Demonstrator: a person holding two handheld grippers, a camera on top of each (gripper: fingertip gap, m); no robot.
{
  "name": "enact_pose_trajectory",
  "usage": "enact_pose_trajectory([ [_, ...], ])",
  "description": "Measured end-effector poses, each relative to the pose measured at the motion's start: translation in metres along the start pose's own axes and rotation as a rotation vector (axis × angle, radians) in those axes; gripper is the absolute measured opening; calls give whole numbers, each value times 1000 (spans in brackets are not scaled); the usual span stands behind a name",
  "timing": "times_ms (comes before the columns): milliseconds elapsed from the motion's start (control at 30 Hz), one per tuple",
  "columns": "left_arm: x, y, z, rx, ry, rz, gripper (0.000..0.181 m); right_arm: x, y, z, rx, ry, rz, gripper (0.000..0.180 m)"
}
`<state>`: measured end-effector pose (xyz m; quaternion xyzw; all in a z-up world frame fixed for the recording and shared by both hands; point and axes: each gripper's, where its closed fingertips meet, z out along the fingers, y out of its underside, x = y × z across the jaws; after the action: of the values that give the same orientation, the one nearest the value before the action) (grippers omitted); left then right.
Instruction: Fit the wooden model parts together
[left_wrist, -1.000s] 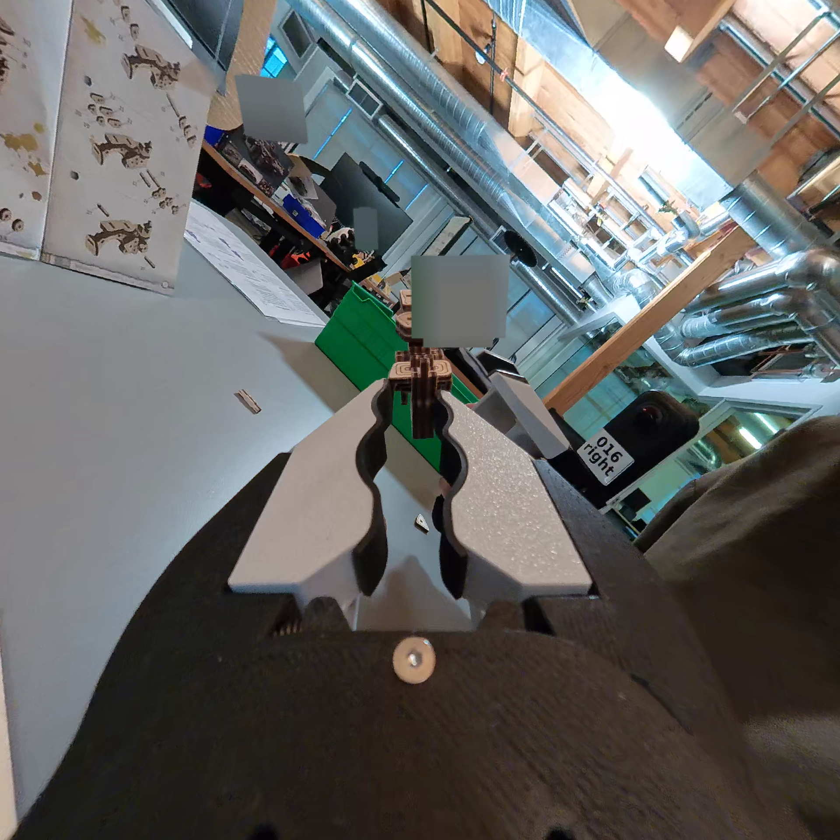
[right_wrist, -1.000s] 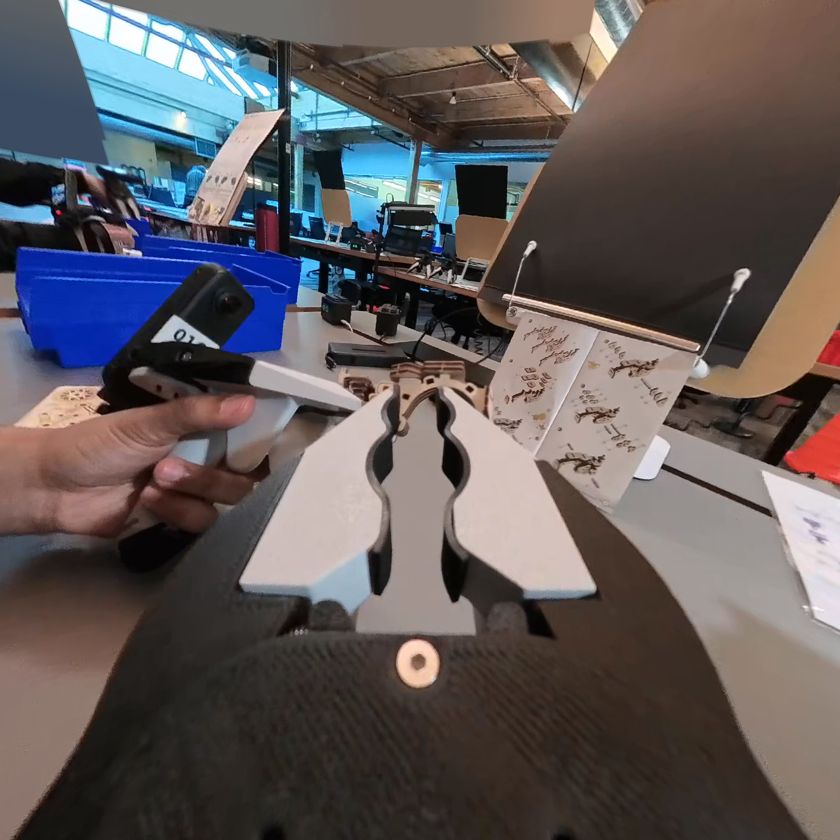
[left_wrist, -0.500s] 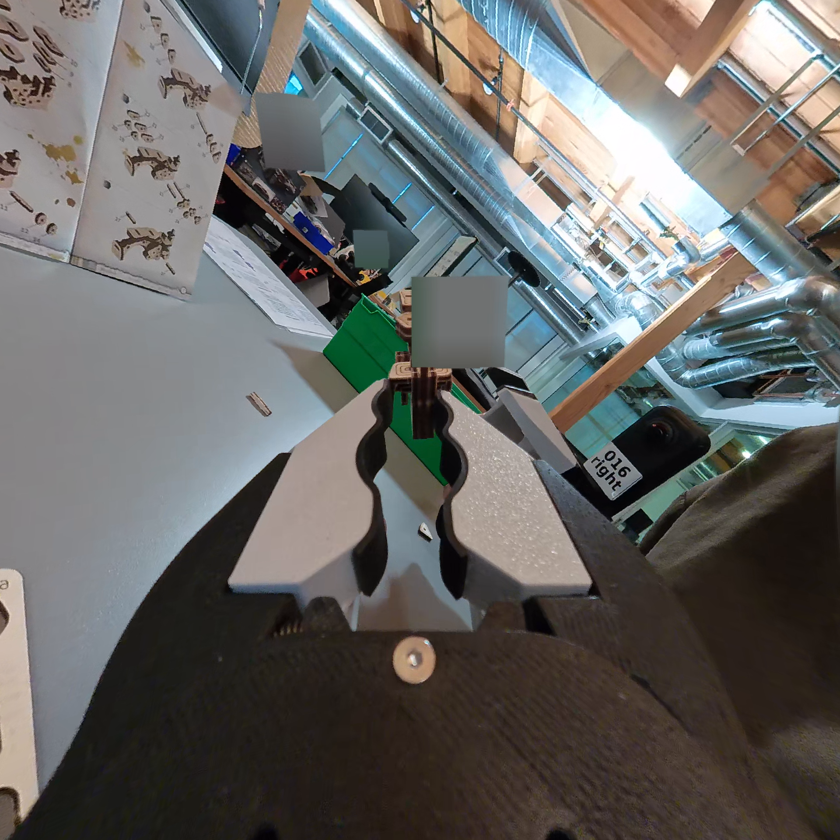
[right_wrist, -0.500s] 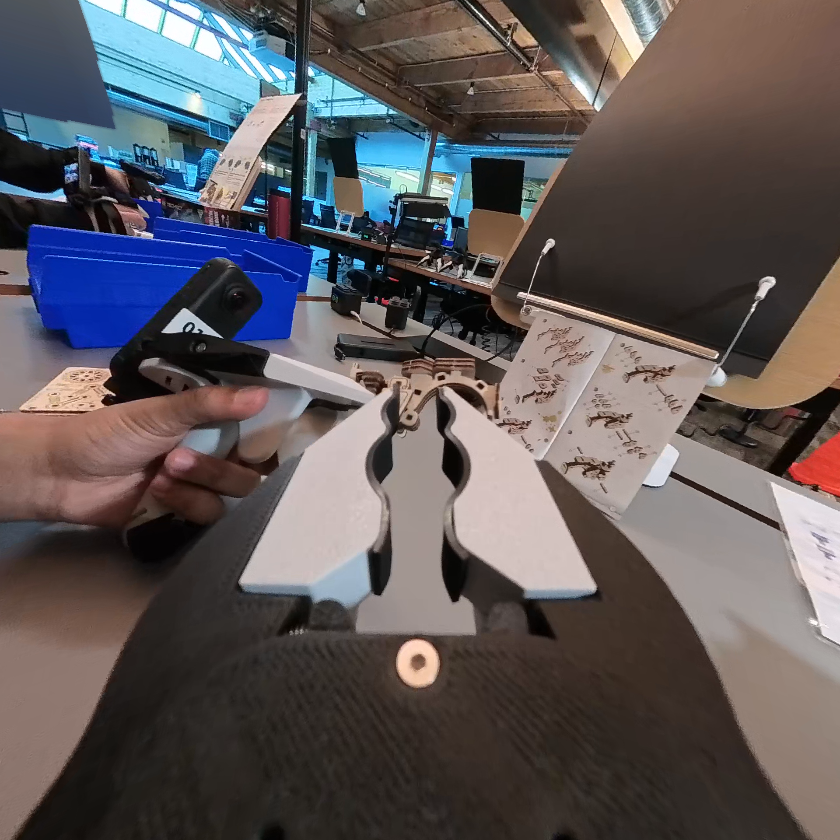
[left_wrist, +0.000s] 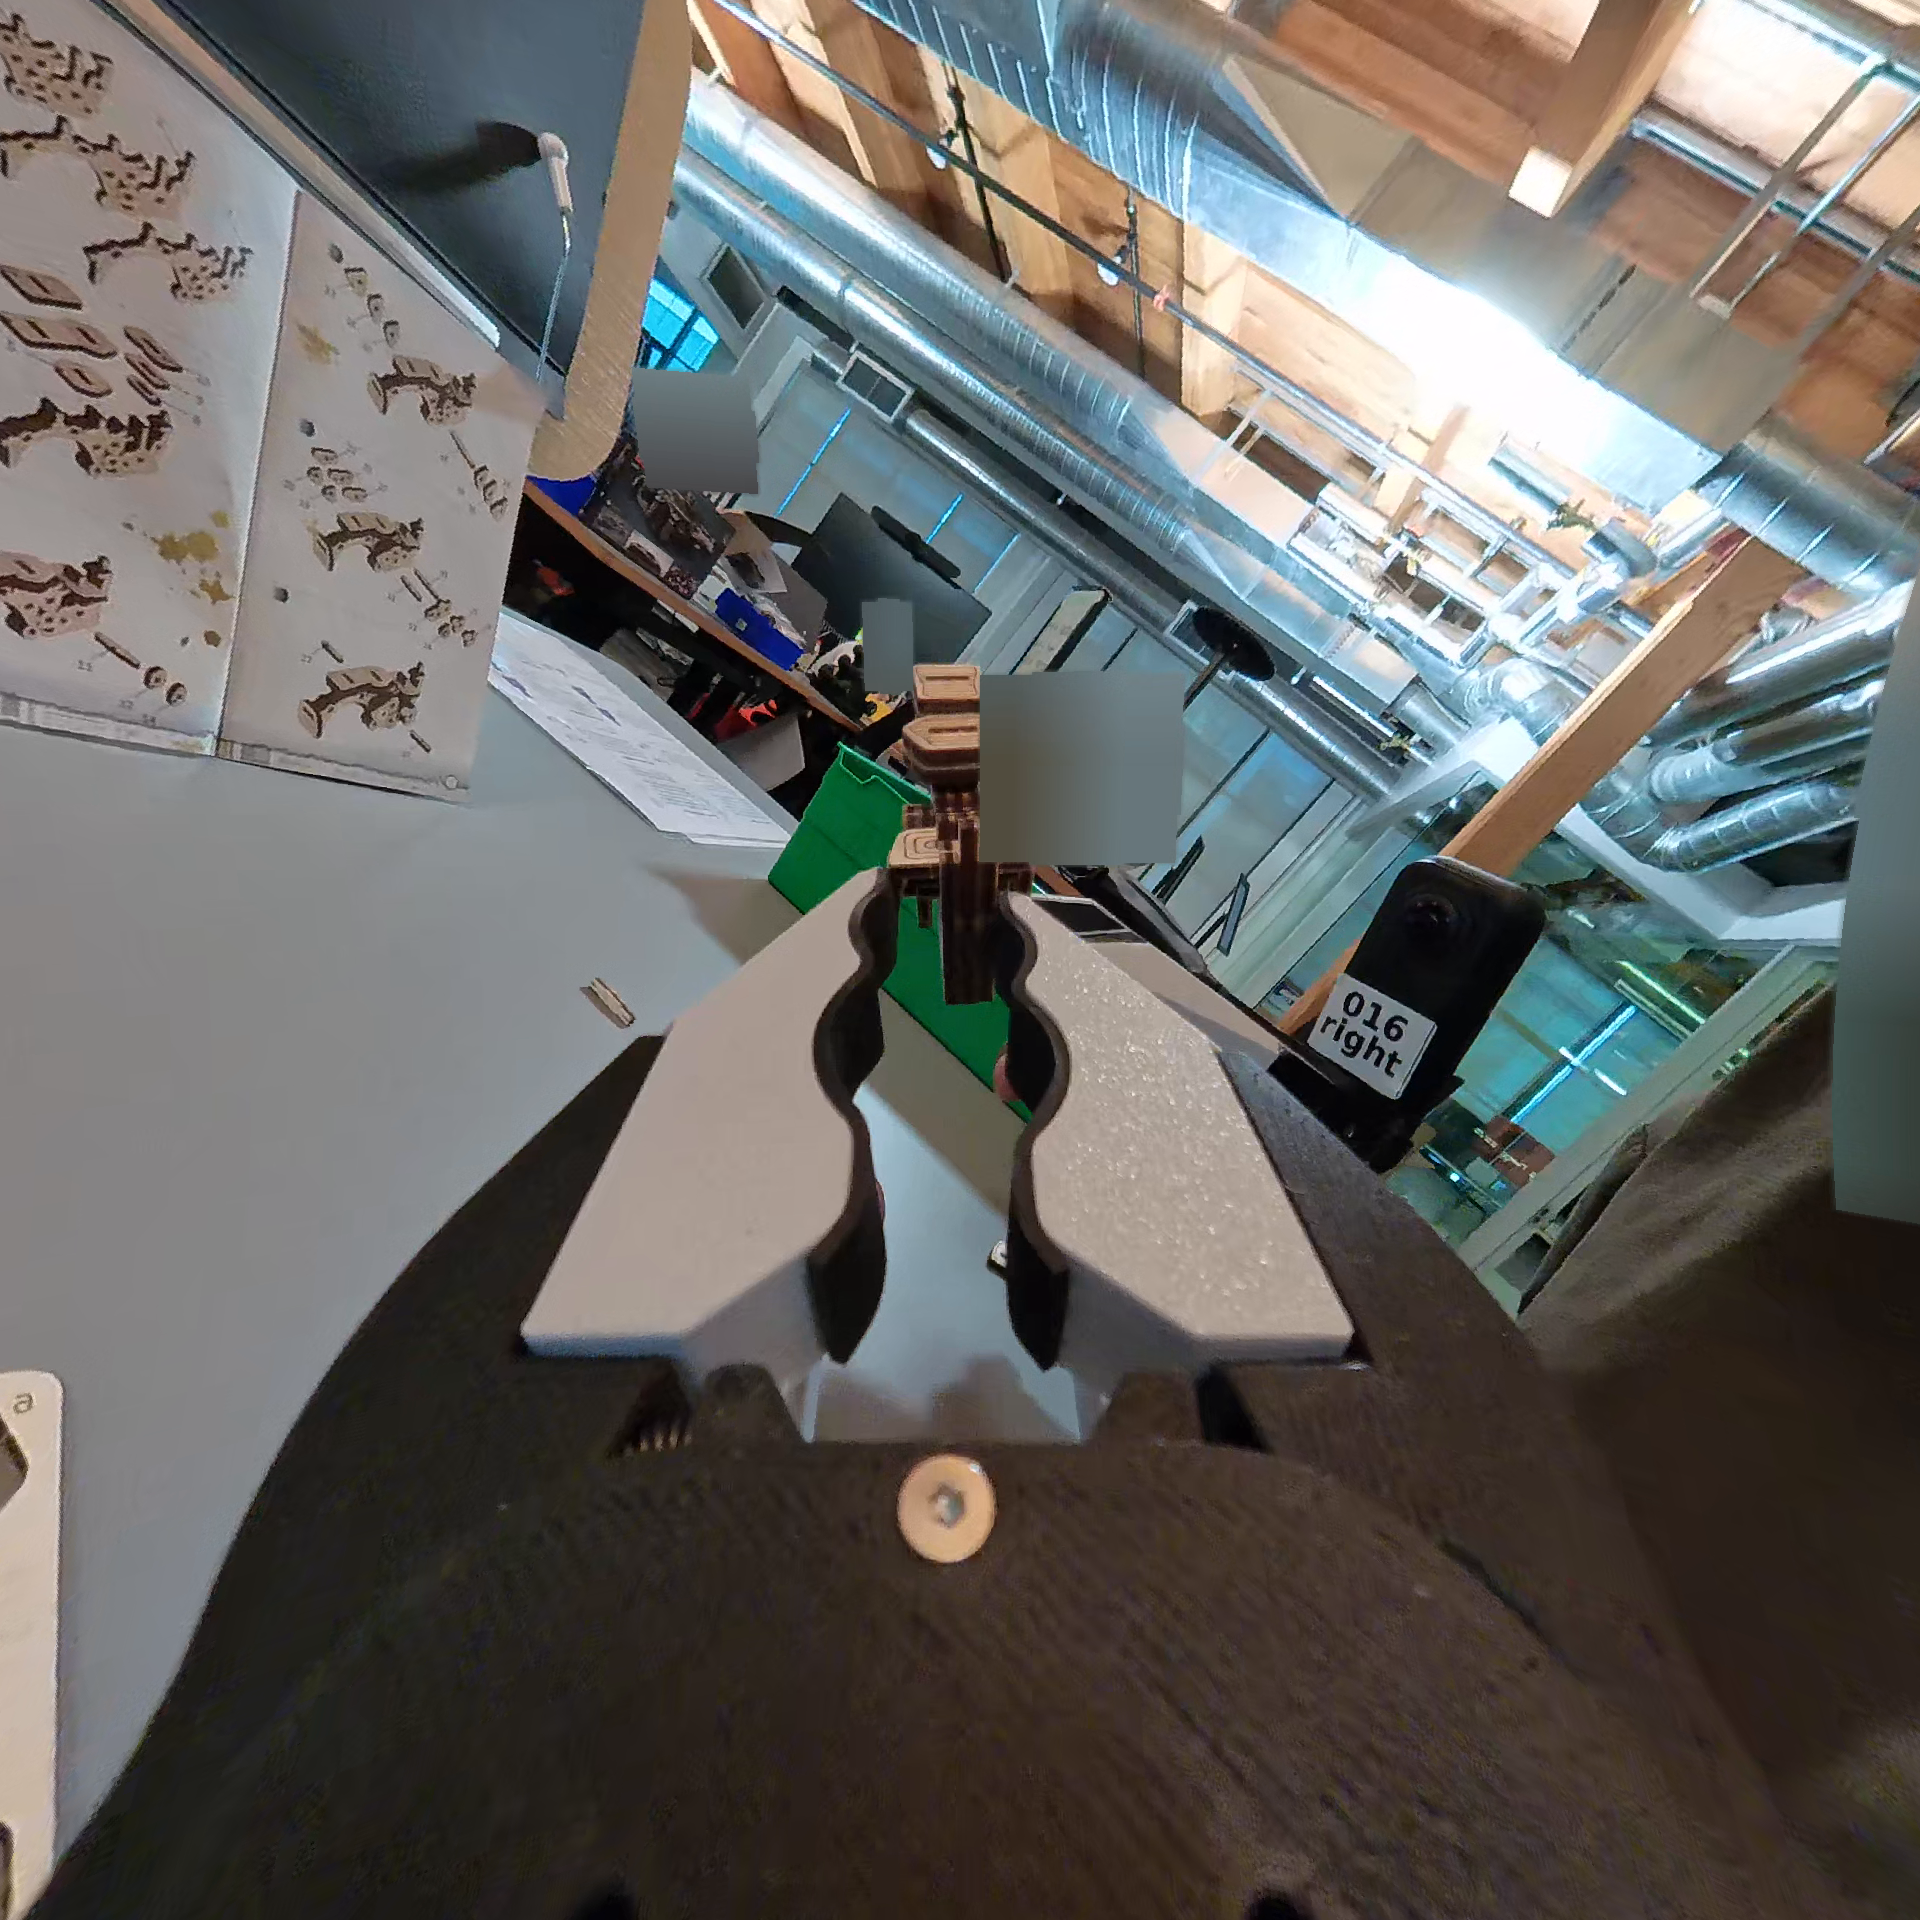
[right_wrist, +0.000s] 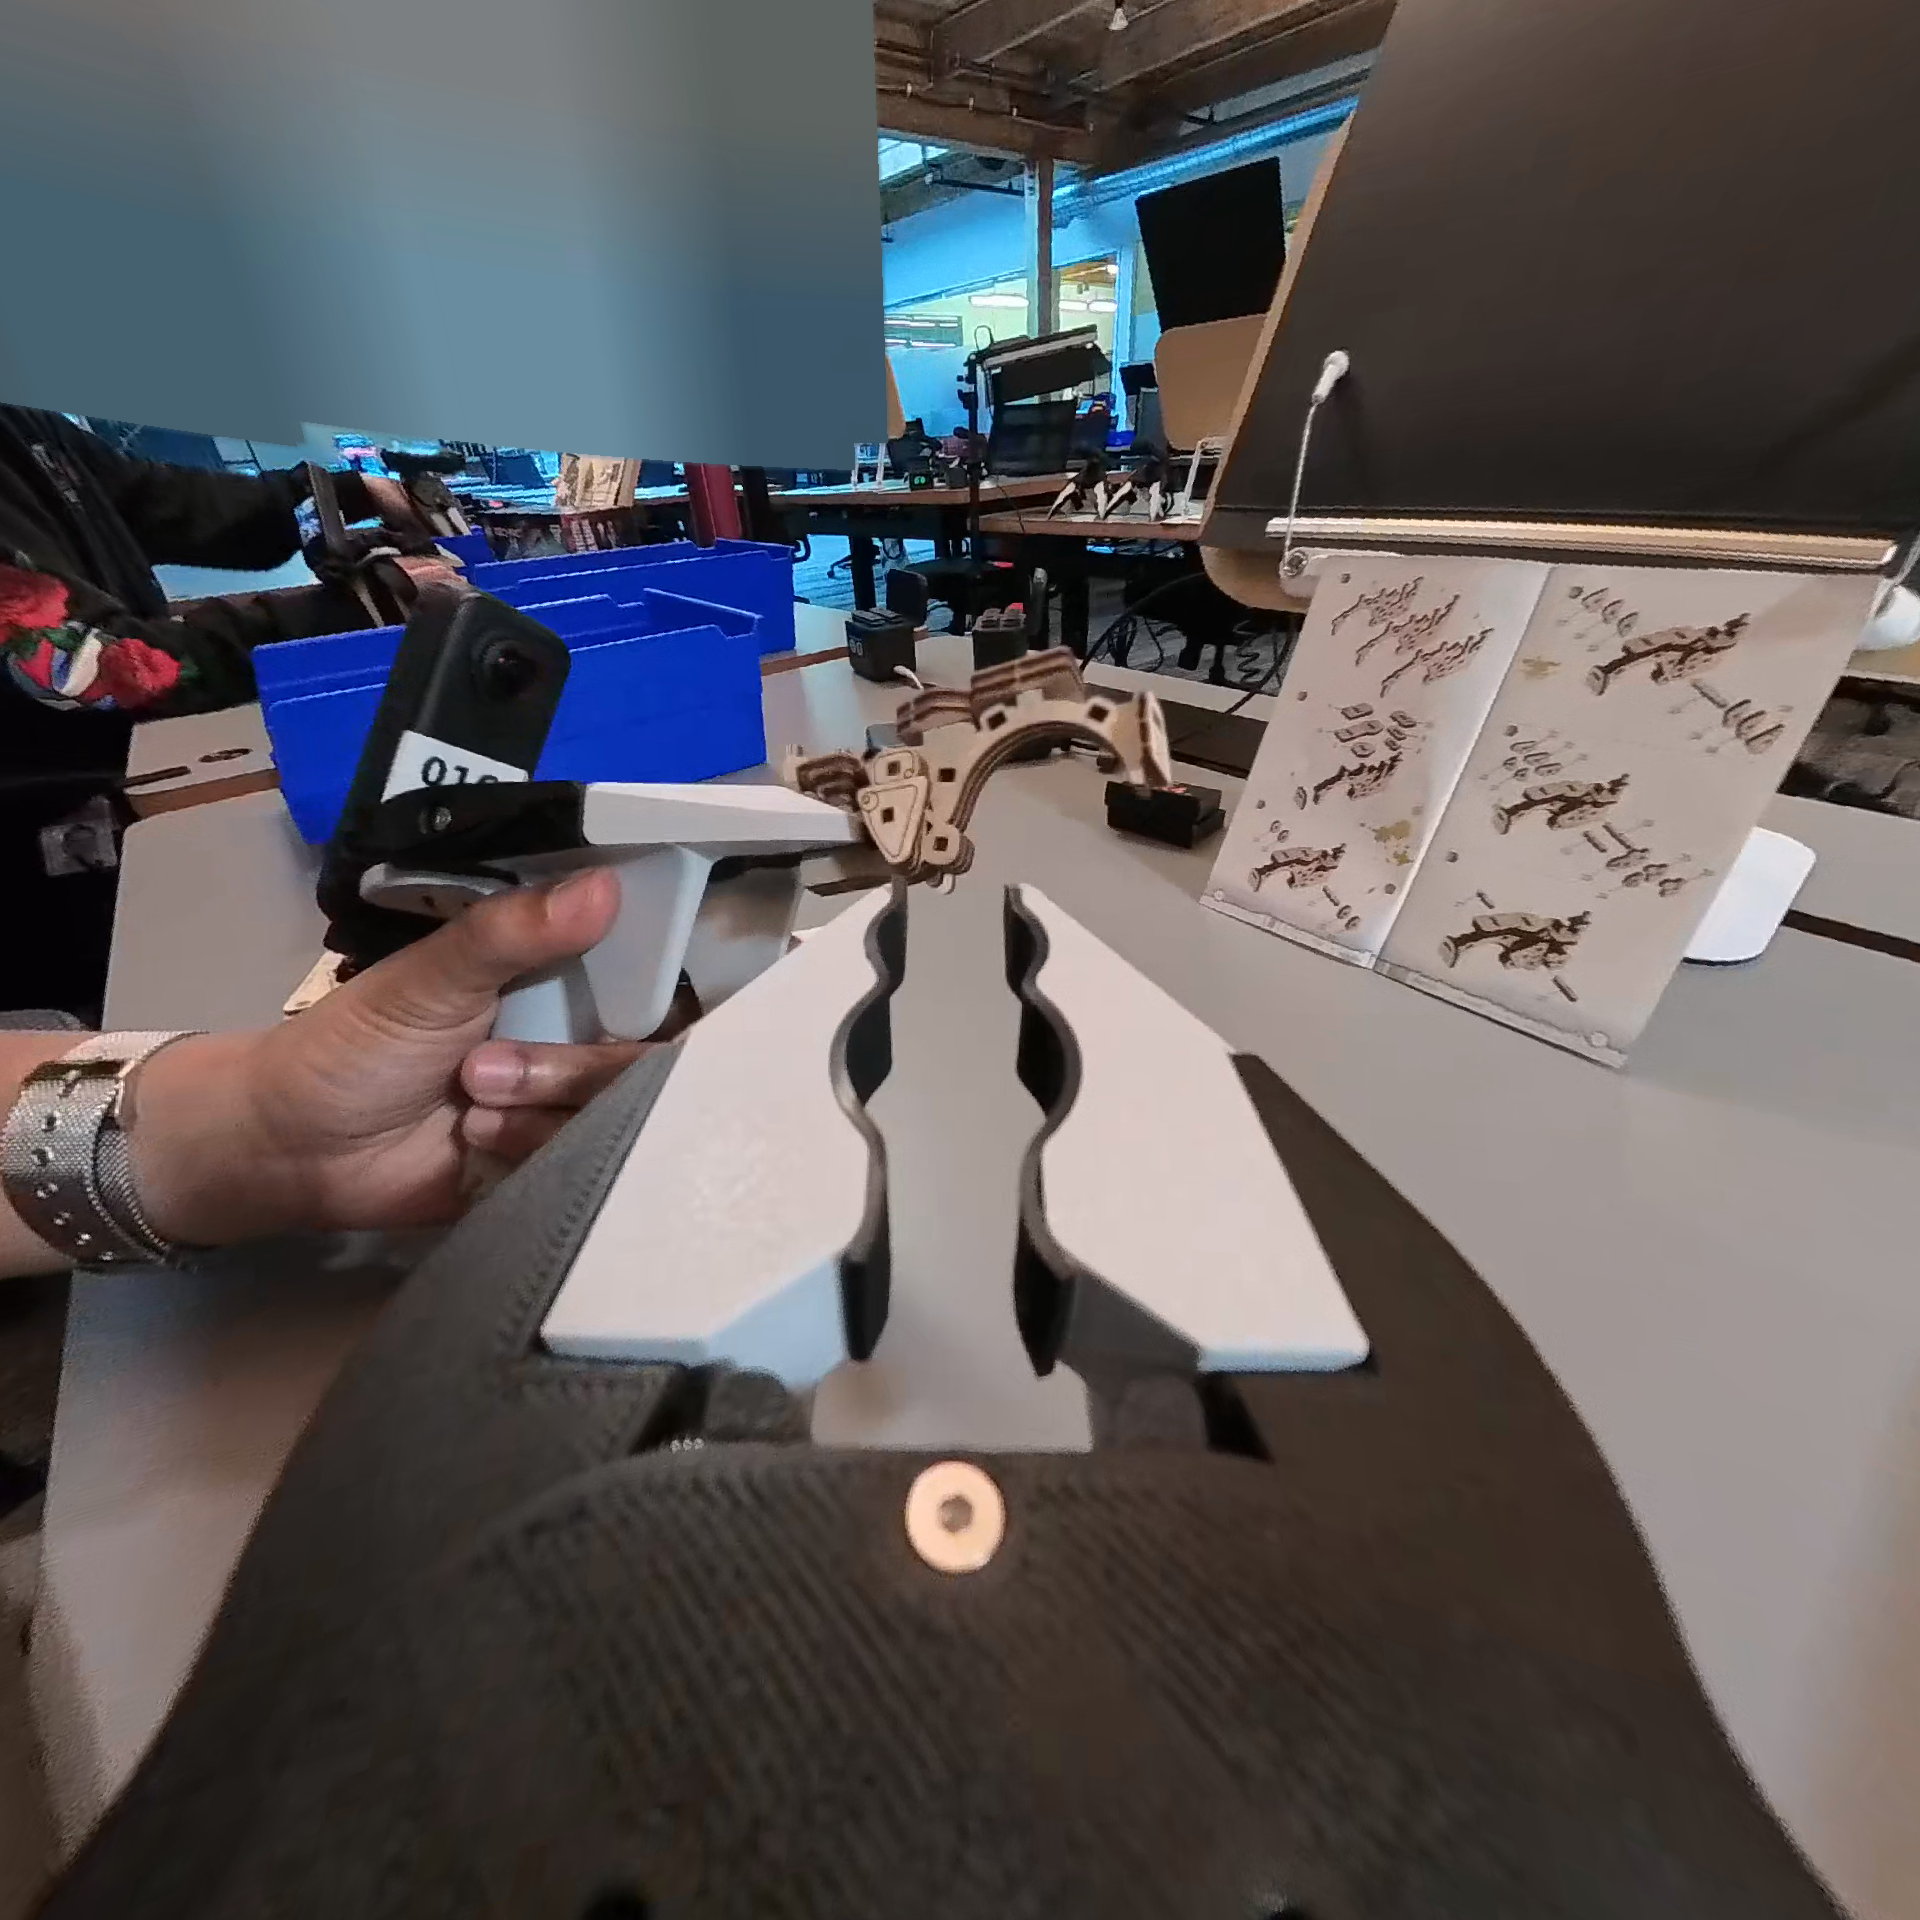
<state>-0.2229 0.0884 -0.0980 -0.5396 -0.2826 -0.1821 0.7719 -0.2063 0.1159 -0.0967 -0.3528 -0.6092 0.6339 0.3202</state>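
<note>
The right gripper (right_wrist: 951, 899) is nearest, its jaws spread with nothing between them, tips just below and short of the wooden model assembly (right_wrist: 977, 774). That arched, layered plywood piece hangs above the grey table (right_wrist: 1558, 1195), pinched at its left end by the left gripper (right_wrist: 831, 831), so its long axis runs across the right jaws' line. In the left wrist view the assembly (left_wrist: 951, 894) appears edge-on; its joints are hard to make out. Beyond stands the instruction sheet (right_wrist: 1538, 790).
</note>
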Motion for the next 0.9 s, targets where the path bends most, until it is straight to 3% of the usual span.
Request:
enact_pose_trajectory([
  [333, -3, 1, 0, 6, 0, -48, 15, -6, 5, 3, -19, 18, -107, 17],
  [900, -8, -3, -3, 29, -1, -89, 8, -1, 5, 3, -16, 34, -94, 15],
])
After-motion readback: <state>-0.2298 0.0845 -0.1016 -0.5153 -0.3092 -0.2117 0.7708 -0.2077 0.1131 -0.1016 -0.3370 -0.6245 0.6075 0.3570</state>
